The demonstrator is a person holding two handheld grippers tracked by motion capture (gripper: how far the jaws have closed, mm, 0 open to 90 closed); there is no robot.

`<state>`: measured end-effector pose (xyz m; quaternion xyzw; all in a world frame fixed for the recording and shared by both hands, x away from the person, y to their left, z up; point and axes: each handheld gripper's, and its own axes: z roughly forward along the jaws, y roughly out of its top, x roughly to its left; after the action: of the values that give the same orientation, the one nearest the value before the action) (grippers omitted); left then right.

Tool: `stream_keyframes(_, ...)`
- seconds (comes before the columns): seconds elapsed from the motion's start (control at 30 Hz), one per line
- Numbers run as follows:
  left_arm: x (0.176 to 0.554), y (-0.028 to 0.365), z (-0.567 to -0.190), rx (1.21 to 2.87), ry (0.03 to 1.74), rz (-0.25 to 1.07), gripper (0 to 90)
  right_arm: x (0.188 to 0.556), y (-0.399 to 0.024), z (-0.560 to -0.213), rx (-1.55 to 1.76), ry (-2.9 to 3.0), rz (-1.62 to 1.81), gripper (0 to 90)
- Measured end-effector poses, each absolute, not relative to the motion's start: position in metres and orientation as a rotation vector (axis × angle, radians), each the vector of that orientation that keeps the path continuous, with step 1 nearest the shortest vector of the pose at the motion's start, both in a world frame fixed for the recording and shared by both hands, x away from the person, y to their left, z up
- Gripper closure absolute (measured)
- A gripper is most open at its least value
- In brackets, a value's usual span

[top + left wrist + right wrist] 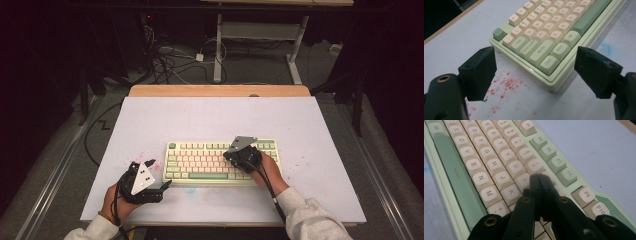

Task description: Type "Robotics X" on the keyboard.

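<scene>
A cream and green keyboard [220, 162] lies flat in the middle of the white table top [210, 117]. My right gripper [242, 154] is above the keyboard's right half, held by a hand in a grey sleeve. In the right gripper view its jaws are shut, tips together [539, 177] just over the keys beyond U and J on the keyboard [484, 167]; whether they touch a key I cannot tell. My left gripper [163, 187] rests low on the table off the keyboard's near left corner. Its jaws [536, 61] stand wide open, with the Ctrl corner of the keyboard [544, 47] ahead of them and nothing gripped.
Red speckles [505, 86] stain the table under the left gripper, and a blue smudge [604, 48] lies in front of the keyboard. A wooden strip [220, 90] edges the table's far side. Beyond it stand desk legs [218, 47] and floor cables [165, 57].
</scene>
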<state>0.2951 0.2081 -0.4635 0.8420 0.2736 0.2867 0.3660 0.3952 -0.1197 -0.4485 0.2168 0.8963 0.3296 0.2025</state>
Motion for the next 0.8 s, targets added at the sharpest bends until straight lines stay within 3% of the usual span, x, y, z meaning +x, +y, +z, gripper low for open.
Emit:
stream_keyframes(0.43, 0.295, 0.208, -0.464, 2.163, 0.709, 0.725, 17.5, 0.39, -0.125, -0.437, 0.608, 2.463, 0.99, 89.3)
stream_keyframes(0.7, 0.295, 0.208, -0.464, 2.166, 0.713, 0.721, 17.5, 0.383, -0.136, -0.425, 0.61, 2.381, 1.087, 71.7)
stream_keyframes(0.8, 0.295, 0.207, -0.464, 2.167, 0.72, 0.716, 17.6, 0.38, -0.142, -0.421, 0.613, 2.35, 1.115, 57.8)
